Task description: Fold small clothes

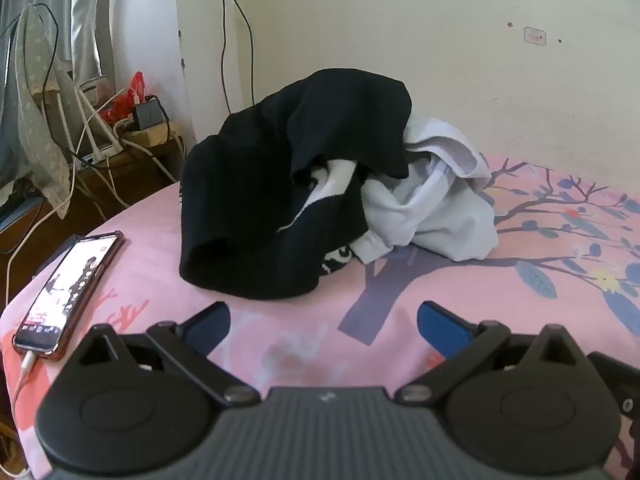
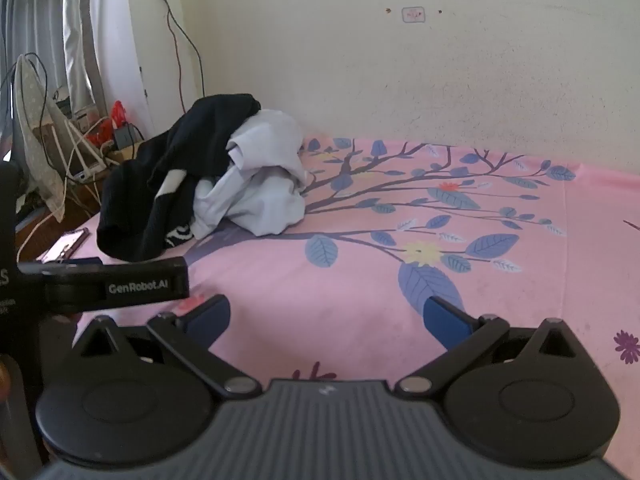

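Note:
A heap of small clothes lies on the pink bed sheet [image 1: 280, 344] near the wall. A black garment [image 1: 280, 184] with white marks drapes over the heap's left side, and a white garment [image 1: 432, 204] is crumpled against its right. In the right wrist view the same black garment [image 2: 160, 184] and white garment [image 2: 260, 184] sit at the far left. My left gripper [image 1: 324, 320] is open, just short of the black garment, nothing between its blue pads. My right gripper [image 2: 328, 320] is open over bare sheet [image 2: 360, 280], well right of the heap. The left gripper's body [image 2: 120, 286] shows at the right view's left edge.
A phone [image 1: 70, 292] with a lit screen lies on the sheet's left edge, plugged into a white cable. Beyond the bed's left side stands a low table [image 1: 148, 136] with chargers, cables and a red bag. The cream wall [image 2: 440, 80] borders the bed behind.

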### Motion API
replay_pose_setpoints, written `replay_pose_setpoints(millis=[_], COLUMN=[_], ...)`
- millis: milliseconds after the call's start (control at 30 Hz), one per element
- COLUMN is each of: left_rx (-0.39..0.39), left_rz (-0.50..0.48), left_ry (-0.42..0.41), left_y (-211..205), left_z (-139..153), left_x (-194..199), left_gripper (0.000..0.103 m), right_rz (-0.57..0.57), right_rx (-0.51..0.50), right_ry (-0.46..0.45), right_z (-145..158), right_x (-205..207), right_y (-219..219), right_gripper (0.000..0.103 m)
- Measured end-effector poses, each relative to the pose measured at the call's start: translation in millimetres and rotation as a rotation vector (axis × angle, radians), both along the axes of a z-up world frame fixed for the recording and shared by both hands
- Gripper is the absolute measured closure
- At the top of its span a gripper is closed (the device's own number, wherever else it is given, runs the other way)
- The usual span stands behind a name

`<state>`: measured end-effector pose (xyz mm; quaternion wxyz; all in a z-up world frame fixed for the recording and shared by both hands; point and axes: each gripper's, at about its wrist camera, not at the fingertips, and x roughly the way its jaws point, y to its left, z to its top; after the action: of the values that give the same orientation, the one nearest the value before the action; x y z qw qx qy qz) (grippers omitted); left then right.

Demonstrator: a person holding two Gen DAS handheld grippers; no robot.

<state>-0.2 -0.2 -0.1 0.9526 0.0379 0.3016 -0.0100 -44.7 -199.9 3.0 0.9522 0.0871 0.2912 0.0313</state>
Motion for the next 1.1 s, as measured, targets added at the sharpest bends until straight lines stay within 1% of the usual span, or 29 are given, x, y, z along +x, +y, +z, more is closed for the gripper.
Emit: replay_pose_setpoints(millis=[100,333,433,567,800,1000,1100], left_rx=[0.01,-0.012,-0.017,-0.024,-0.05,-0.076,-0.074], left_rz=[0.004,0.007,-0.003,-0.039,-0.078,-0.048,-0.047], left_ry=[-0.001,0.013,0.022,0.03,-0.012,-0.064,-0.077], left_y=[0.1,0.5,-1.1,-1.8,-3.2,1.6,0.6], left_z=[-0.1,-2.5,-2.7,-3.4,-0.3,3.7,4.7], left_x=[-0.1,1.4,2.5,4.9,-2.7,-9.1,-10.8], left_gripper=[0.0,0.0,0.0,0.0,0.0,0.0,0.0], right_rz=[0.0,0.0,0.0,0.001,0.006,0.005,0.004], right_rx=[-0.003,-0.001,-0.001,-0.001,0.004,0.01,0.018], right_ry=[-0.004,-0.004,-0.004,-0.006,-0.016,-0.032,-0.036], right_z=[-0.2,-0.8,-1.0,-1.3,-0.2,1.4,1.8], right_x=[0.0,0.3,0.3,0.4,-2.5,-4.2,-4.3], right_y=[0.2,0.3,0.3,0.4,-0.8,0.1,-0.9], right_gripper=[0.006,0.006,0.006,0.006,0.006,0.006,0.006])
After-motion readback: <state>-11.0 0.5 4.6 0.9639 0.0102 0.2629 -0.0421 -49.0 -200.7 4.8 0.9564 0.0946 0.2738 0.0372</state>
